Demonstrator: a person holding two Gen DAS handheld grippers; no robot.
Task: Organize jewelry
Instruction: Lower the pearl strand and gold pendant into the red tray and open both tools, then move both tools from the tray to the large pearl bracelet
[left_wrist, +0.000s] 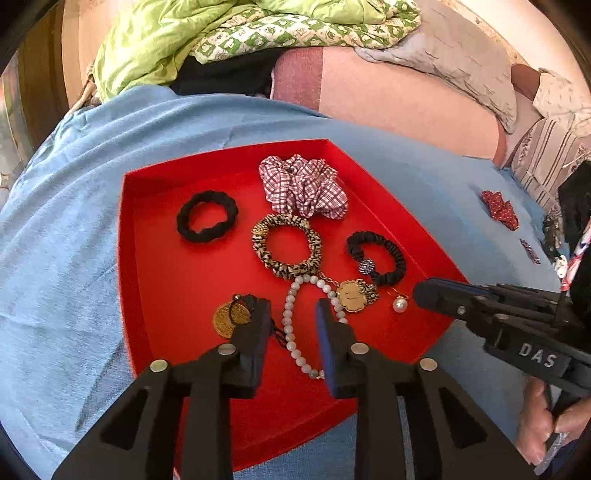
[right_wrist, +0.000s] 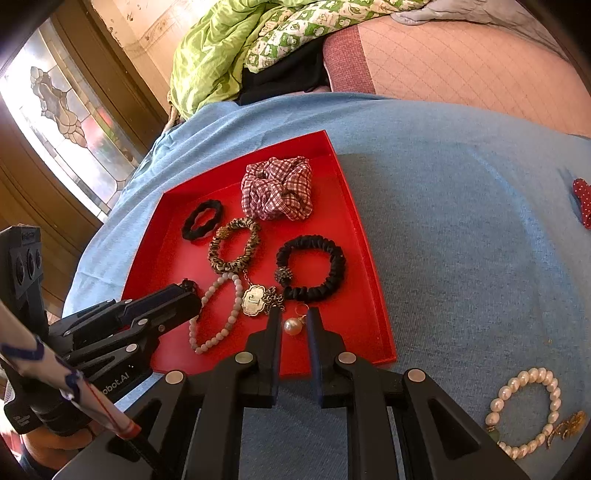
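Right wrist view: your right gripper (right_wrist: 293, 325) is straddling the pearl earring (right_wrist: 293, 326), jaws parted; closing crooked risks flicking it across the red tray (right_wrist: 373, 295).

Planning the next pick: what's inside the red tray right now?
The red tray holds four hair ties, a bead bracelet, a gold pendant, a coin charm and a pearl earring. The left hand-held gripper partly covers the charm.

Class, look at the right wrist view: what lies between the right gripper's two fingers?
A pearl earring on a gold hook lies on the red tray, in the gap of the open right gripper. The right wrist view shows it.
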